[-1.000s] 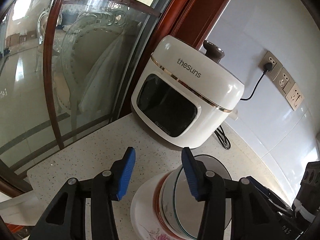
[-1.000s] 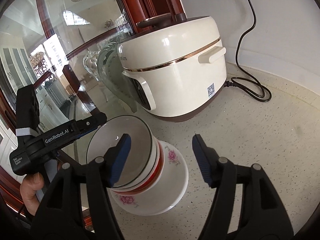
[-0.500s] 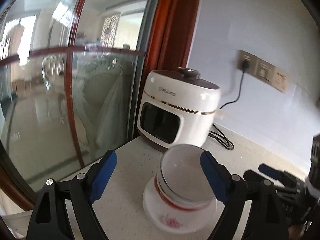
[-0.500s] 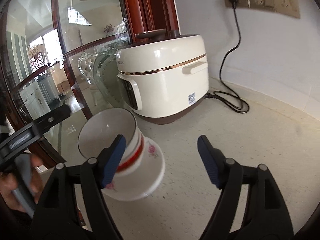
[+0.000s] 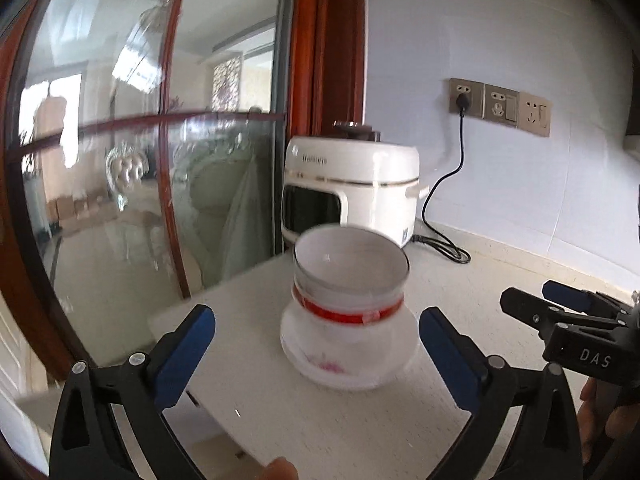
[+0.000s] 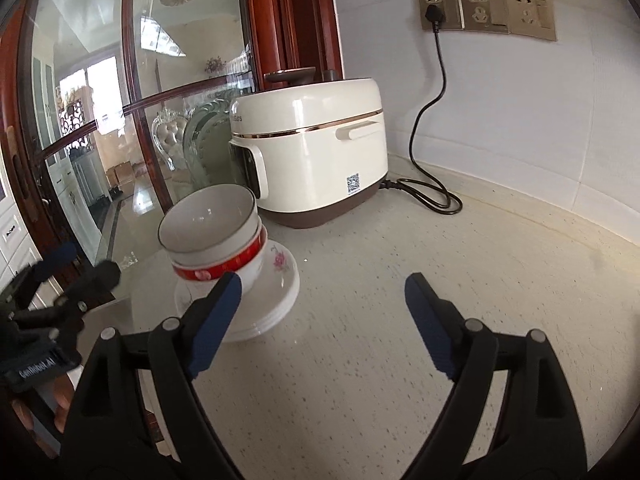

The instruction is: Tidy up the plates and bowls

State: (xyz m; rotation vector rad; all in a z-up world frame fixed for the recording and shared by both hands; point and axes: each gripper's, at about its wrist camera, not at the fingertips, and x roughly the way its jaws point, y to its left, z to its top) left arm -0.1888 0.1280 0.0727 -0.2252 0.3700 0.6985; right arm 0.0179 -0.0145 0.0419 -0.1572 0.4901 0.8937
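— Now that both grippers have backed off, where does the stack sit?

— On the speckled counter (image 6: 400,320), just in front of the rice cooker (image 6: 316,152) and near the counter's edge by the glass partition (image 5: 120,200). A plain white bowl (image 6: 208,220) is nested in a red-banded bowl (image 6: 224,264), and both rest on the flowered plates (image 6: 280,280).

— And the fingers?

— The left gripper (image 5: 316,344) has just been opening and stands wide, with the stack ahead of its pads but untouched. The right gripper (image 6: 320,316) has also been opening; its jaws are wide with only bare counter between them, the stack off to the cooker-less side.

— A second ago?

— Both were much nearer the bowls, the left one's pads right at the top bowl's rim. Since then they have drawn away from the cooker.

— Meaning?

— I'd judge the stacking here is finished and released. Whether more dishes remain, I cannot tell.
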